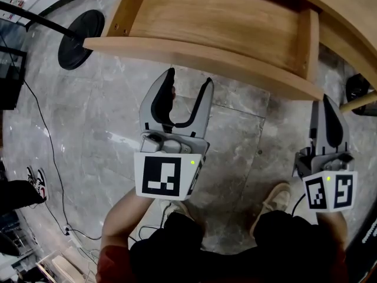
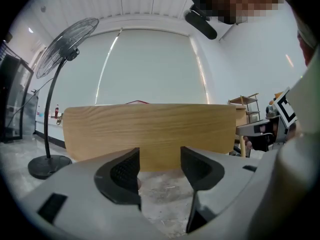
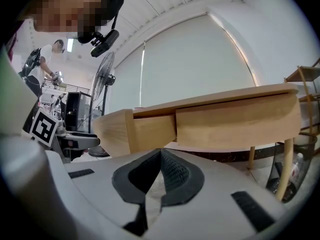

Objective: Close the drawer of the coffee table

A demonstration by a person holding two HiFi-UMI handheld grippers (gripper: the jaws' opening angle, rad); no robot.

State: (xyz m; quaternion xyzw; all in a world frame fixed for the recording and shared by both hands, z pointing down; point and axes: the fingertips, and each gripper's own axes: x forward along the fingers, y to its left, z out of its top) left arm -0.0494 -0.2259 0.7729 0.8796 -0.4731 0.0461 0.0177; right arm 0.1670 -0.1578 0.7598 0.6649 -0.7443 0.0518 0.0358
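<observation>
Drawer (image 1: 206, 55) pulled out, left hand-held gripper (image 1: 189, 80) spread, apparently not touching

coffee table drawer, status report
Left gripper open, empty, facing front of light wooden drawer. Drawer pulled out, not yet closed. Right gripper shut, empty. No obstruction seen.

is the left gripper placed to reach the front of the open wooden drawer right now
Probably yes: the light wooden drawer front sits straight ahead of the left gripper, its jaws open and nothing between them.
</observation>
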